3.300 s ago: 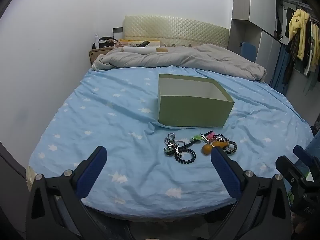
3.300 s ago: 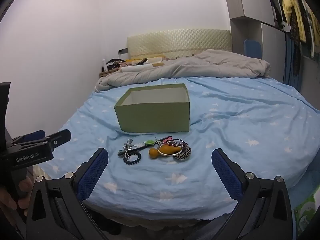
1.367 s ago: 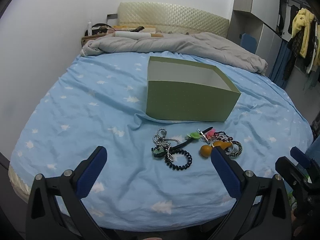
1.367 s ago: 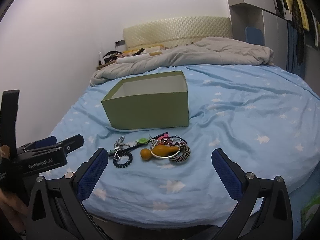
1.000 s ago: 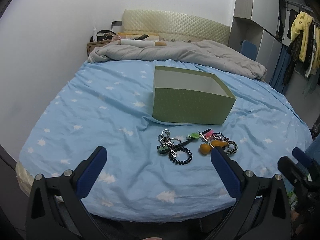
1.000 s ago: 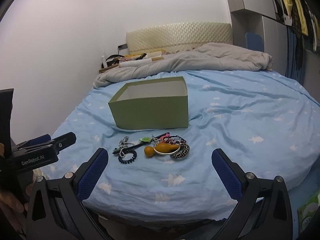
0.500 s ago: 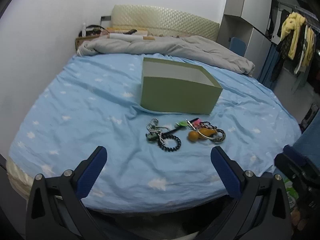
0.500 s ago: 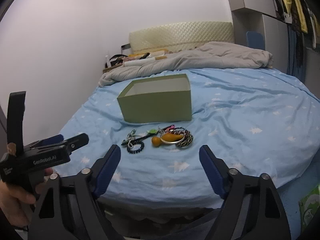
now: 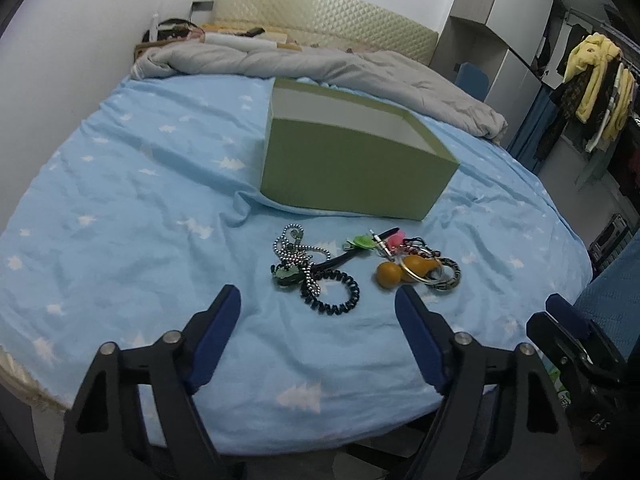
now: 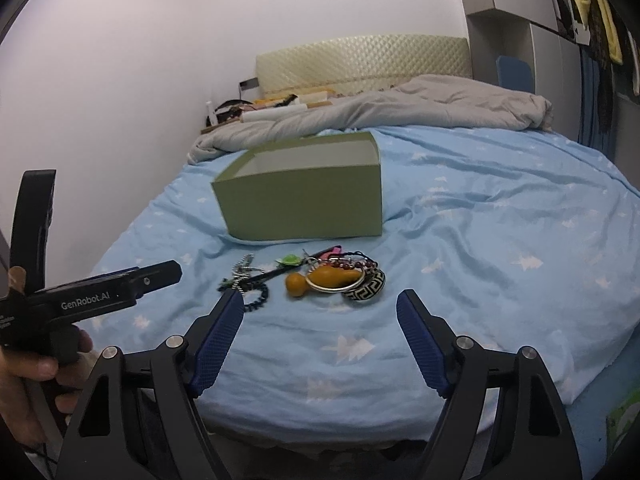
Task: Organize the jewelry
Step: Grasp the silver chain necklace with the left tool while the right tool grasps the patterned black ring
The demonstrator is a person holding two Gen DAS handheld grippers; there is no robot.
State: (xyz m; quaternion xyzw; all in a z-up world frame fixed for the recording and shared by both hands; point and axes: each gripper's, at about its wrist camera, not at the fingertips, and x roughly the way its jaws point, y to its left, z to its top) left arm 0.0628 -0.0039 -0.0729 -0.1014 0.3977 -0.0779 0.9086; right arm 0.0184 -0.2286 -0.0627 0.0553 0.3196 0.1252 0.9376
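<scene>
— What is in front of you?

— The biggest thing is the bed point(image 9: 120, 216), spread with a light blue sheet printed with white trees. A grey duvet point(image 9: 320, 64) is bunched along its far end, under a cream quilted headboard point(image 9: 320, 16). In the middle of the sheet stands an open green box point(image 9: 352, 176) with a pale inside; I can't see anything in it from either of my cameras.

— And the jewelry?

— All of it lies on the sheet just in front of the box, on my side, none inside. To the left is a black coiled hair tie point(image 9: 334, 294), touching a silver ball chain point(image 9: 298, 254) that loops over a small dark green charm point(image 9: 286, 274). To the right is an orange gourd pendant point(image 10: 320, 278) with a silver bangle point(image 10: 336, 282) lying across it, and a black-and-white patterned bangle point(image 10: 366, 290) touching that. A small green piece point(image 9: 360, 242) and a pink piece point(image 9: 394, 238) sit nearest the box.

— Your tools?

— My left gripper point(image 9: 318, 322) hangs above the near edge of the bed, its blue pads point(image 9: 216, 332) spread wide and holding nothing, with the hair tie ahead between them. My right gripper point(image 10: 320, 326) is likewise spread wide and empty, the gourd cluster ahead of it.
</scene>
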